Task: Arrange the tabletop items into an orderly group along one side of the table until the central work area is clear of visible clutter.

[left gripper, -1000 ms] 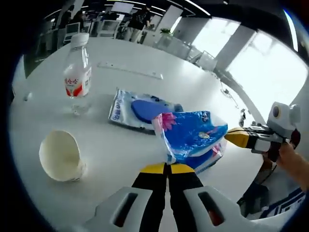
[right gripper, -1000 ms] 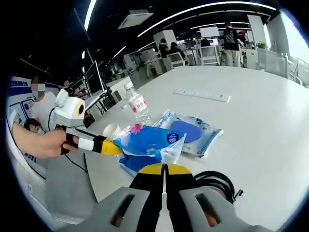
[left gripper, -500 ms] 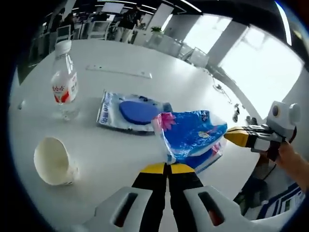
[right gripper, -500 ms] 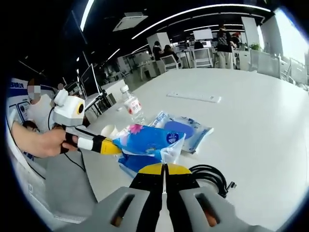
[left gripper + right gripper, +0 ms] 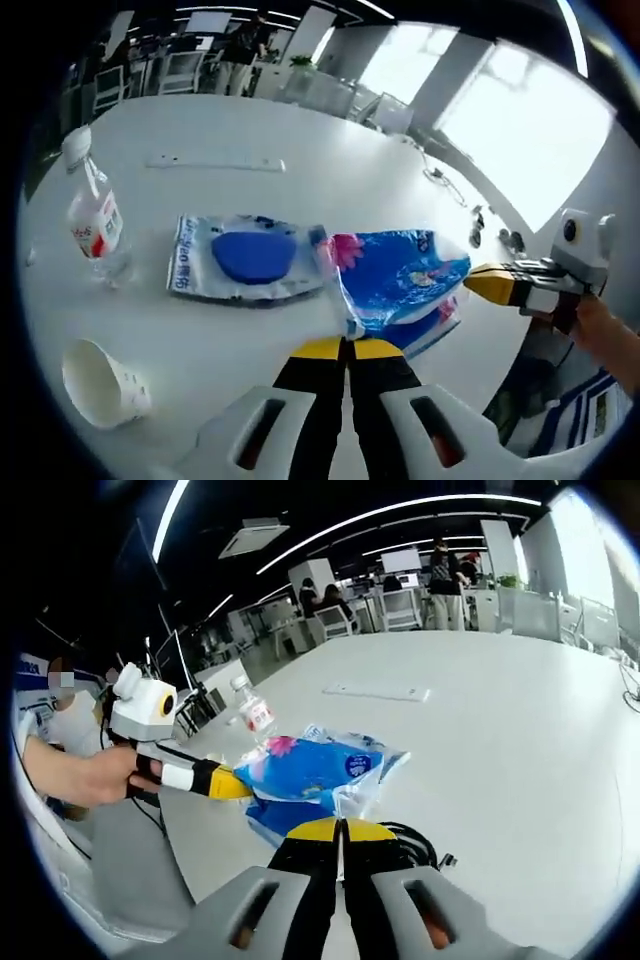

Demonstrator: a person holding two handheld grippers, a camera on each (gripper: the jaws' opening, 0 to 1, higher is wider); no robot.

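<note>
Both grippers, left (image 5: 348, 345) and right (image 5: 340, 825), pinch opposite edges of a blue packet (image 5: 398, 280) just beyond their jaws. It looks soft, light and crinkly; edges grip best.

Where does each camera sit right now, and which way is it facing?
Left gripper view: rides the left claw, facing across the white table at the blue packet it pinches, flat pack, bottle and cup; the person's hand shows.
Right gripper view: rides the right claw, facing the opposite way along the table toward the office; the hand holding the left claw shows.
Shared: the packet, held by both claws, and the bottle.
</note>
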